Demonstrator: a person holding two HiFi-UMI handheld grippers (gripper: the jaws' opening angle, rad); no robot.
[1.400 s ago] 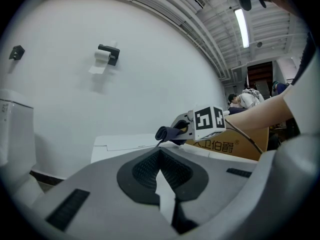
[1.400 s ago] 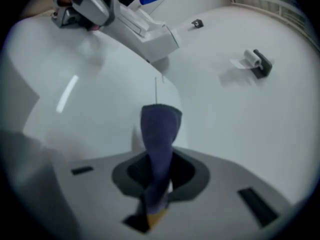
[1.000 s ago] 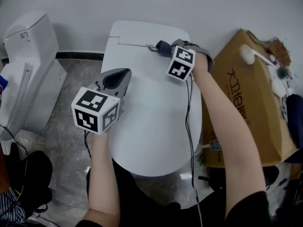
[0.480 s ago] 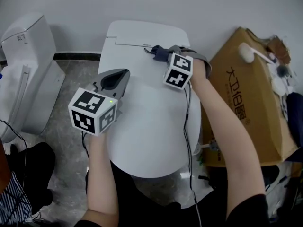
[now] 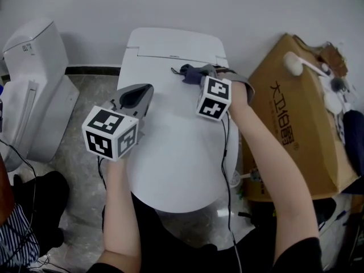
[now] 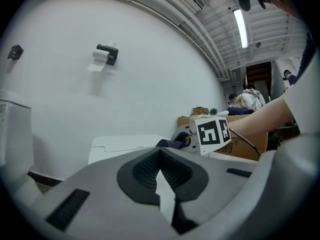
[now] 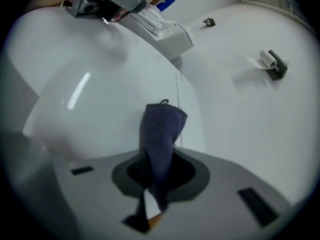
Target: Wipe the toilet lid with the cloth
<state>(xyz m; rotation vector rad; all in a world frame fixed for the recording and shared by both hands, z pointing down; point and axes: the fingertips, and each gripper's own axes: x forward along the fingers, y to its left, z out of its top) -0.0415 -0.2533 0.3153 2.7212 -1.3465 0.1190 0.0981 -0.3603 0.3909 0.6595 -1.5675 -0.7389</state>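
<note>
The white toilet lid (image 5: 176, 152) is closed, smooth and glossy, and catches a streak of light in the right gripper view. It stands against a plain white wall (image 5: 170, 4) on a grey stone-patterned floor (image 5: 85, 95). The right hand-held gripper (image 5: 200, 74) pinches a dark blue cloth (image 5: 190, 71) between its jaws. The cloth lies on the back part of the lid, near the hinge line. The left hand-held gripper (image 5: 143, 91) hovers over the lid's left edge, its jaws pressed together on nothing. A second white toilet (image 5: 34, 84) stands to the left and a cardboard box (image 5: 296, 124) to the right. A paper-roll holder (image 6: 106, 53) hangs on the wall.
</note>
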